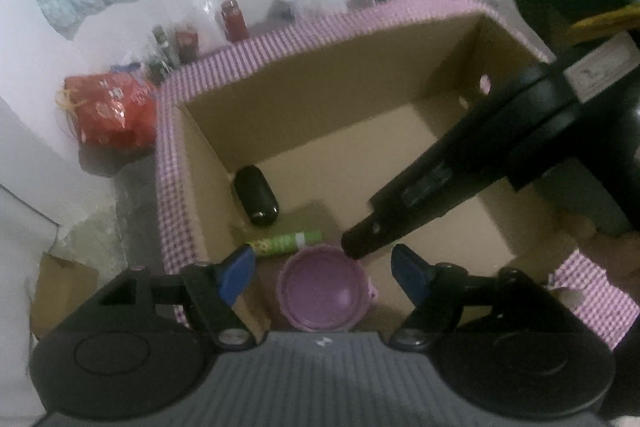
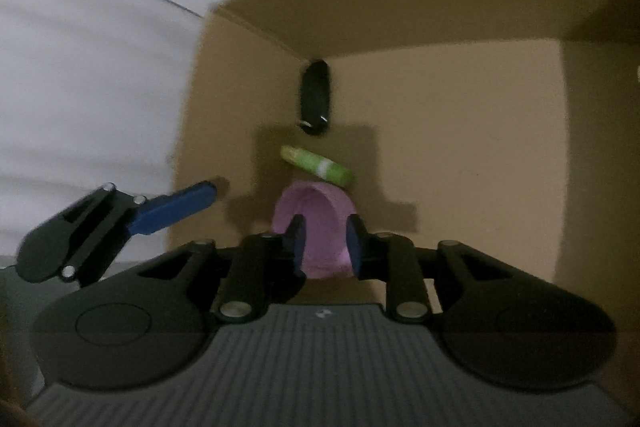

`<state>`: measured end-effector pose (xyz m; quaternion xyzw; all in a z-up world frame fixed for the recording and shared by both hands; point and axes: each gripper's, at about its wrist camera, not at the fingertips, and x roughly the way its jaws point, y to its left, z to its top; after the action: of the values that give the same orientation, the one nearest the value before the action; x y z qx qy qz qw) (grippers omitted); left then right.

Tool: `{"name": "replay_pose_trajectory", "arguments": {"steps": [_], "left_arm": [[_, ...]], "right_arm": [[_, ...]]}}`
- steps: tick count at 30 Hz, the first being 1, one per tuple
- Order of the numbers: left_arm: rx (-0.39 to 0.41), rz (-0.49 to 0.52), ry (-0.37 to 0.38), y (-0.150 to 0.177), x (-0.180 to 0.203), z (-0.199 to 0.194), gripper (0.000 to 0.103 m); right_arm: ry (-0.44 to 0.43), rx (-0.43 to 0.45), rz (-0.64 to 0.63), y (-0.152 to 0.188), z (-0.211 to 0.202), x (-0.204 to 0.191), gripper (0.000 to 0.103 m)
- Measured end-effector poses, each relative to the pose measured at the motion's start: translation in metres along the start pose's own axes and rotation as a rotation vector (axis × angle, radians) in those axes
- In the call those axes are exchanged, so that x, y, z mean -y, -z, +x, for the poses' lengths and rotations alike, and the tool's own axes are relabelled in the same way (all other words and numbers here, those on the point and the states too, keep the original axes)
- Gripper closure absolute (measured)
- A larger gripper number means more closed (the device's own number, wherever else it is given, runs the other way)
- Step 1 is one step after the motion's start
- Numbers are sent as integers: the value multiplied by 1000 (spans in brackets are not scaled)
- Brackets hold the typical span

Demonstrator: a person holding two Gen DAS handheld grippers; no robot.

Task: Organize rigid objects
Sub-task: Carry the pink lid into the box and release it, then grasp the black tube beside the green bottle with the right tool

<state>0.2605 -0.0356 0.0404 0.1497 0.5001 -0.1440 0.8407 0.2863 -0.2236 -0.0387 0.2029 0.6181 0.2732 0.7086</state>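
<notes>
Right wrist — bowl [image 2: 316,223], seemingly unclamped

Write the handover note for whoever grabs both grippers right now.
Left hand-held gripper: open, empty, hovering over the purple bowl.
Right hand-held gripper: jaws narrow, straddling the bowl's rim; whether the pads press on it cannot be told.
In the cardboard box: black oval case in the corner, green tube beside it, bowl next to the tube.
Done: three items boxed.
Left: clear both grippers from the box; nothing more to pack is in view.
</notes>
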Motion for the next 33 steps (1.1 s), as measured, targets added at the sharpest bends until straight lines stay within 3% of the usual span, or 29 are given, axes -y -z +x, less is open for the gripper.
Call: {"name": "replay_pose_trajectory", "arguments": {"steps": [7,11,16,20,24,30,33], "left_arm": [[196,-44,3,23,-9,-76,22],[286,-62,48,52,1,-117,17],[329,-53,90,92,34,-131,15],[314,-34,87,120,61,-115,14],[265,0,84,141,92,-84,14],[227,57,74,155,132,-40,15],[247,72,11,154,152,-20,22]], "right_arm": [[-155,190,-16,38,-94,-2,73],[-248,328,-37,96,-154,6,69],[-256,454,-27,172,-192,36,65],[-205,511,12,221,-188,63,64],[-118,524,71,255,-153,90,62],[15,502,102,264,-109,102,64],[82,511,80,253,-98,99,64]]}}
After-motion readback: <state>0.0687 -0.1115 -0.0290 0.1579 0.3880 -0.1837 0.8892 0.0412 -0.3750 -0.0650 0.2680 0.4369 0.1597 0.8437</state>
